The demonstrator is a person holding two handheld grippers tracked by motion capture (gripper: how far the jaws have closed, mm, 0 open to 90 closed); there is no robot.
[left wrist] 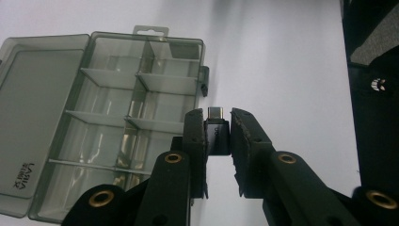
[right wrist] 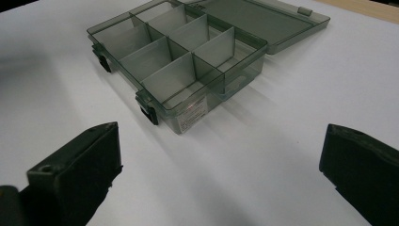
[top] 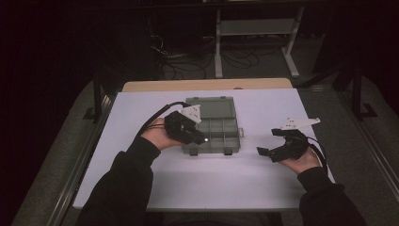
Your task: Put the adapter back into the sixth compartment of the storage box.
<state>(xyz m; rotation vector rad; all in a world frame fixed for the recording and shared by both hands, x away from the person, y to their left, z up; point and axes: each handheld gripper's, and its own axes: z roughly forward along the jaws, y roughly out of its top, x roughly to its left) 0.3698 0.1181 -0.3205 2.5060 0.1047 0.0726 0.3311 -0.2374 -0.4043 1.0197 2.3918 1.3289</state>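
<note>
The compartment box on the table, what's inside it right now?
The compartment box lies open and its visible cells look empty. In the high view the left gripper, shut on a small adapter, covers some cells.

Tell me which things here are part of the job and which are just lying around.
Part of the job:
- small USB adapter, clamped in the left gripper
- open divider box, compartments empty
- right gripper, open, holding nothing

Lying about:
- cables on the floor
- metal rack behind the table
</note>
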